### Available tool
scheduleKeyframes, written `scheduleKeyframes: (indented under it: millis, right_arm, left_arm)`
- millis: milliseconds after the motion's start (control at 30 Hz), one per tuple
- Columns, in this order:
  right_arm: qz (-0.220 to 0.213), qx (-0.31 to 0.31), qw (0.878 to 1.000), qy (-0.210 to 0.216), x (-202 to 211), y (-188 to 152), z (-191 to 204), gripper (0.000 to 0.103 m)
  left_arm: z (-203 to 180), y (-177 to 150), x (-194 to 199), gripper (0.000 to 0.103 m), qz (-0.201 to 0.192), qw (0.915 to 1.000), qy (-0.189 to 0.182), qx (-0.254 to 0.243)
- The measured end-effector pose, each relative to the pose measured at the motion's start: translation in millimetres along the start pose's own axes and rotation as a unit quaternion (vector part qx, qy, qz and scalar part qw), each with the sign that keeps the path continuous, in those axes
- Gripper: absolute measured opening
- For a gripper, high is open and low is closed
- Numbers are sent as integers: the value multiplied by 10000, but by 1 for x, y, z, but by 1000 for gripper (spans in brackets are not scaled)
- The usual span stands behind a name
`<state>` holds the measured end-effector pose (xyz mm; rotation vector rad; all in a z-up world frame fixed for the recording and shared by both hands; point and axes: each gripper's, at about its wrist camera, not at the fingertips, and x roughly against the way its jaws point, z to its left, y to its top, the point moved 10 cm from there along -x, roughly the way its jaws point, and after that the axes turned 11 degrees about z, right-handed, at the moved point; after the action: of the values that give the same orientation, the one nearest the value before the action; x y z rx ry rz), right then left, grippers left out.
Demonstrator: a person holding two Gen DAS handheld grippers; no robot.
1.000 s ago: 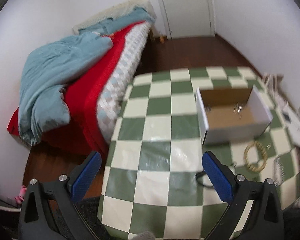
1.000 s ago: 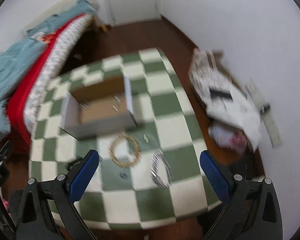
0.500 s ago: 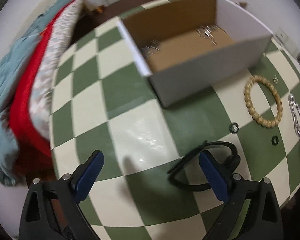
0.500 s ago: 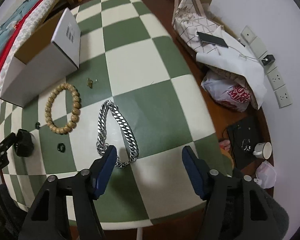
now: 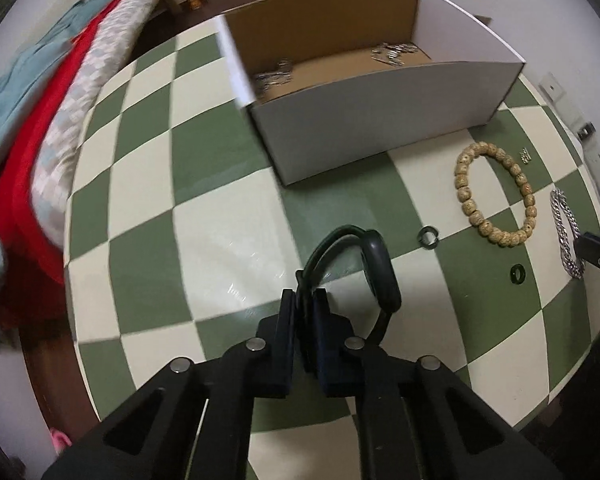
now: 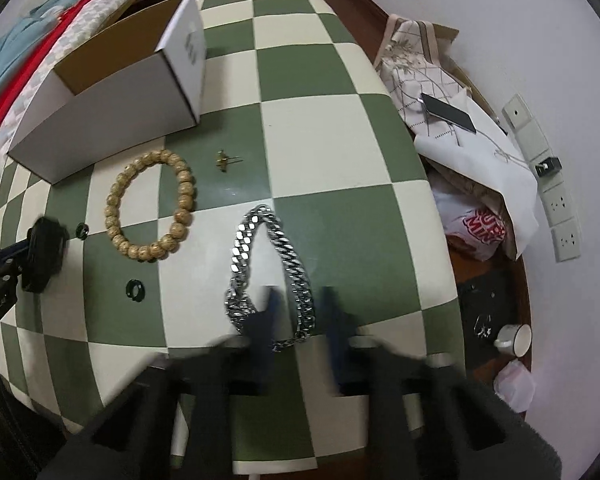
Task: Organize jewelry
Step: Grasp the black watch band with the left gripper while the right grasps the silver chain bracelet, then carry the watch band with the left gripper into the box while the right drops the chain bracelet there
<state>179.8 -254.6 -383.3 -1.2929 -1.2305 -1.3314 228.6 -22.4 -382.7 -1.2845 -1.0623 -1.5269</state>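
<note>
My left gripper (image 5: 305,300) sits low over the tabletop, jaws pinched nearly together on a thin black band (image 5: 374,264). My right gripper (image 6: 300,312), blurred in motion, hovers with jaws partly apart, straddling one side of a silver chain (image 6: 296,280).

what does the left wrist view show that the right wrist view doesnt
Only the left wrist view shows the inside of the box, with silver pieces already lying in it, and the left tool closed on the black band.

Only the right wrist view shows the right tool straddling one strand of the silver chain; it is blurred, with a gap between its fingers. It also shows the phone on cloth beside the table and a cup on the floor.

Both show the wooden bead bracelet, two dark rings and the checkered tablecloth.
</note>
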Motion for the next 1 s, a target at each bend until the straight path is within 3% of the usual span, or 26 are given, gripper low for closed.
scheduleKeyframes:
  millis: [133, 300, 633, 1000]
  right_arm:
    - [-81, -204, 9994, 283, 2, -4, -4, 8]
    - [-476, -456, 9962, 565, 32, -9, -7, 8]
    - [-1037, -160, 9923, 655, 96, 0, 21, 8]
    - [-1410, 106, 9867, 804, 140, 12, 52, 8]
  left_arm:
    - [7, -11, 15, 4, -164, 9994, 68, 284]
    - [10, -21, 36, 4, -371, 9976, -53, 585]
    - [22, -13, 92, 4, -934, 9912, -68, 940]
    - [34, -3, 127, 4, -1275, 9840, -260, 1214]
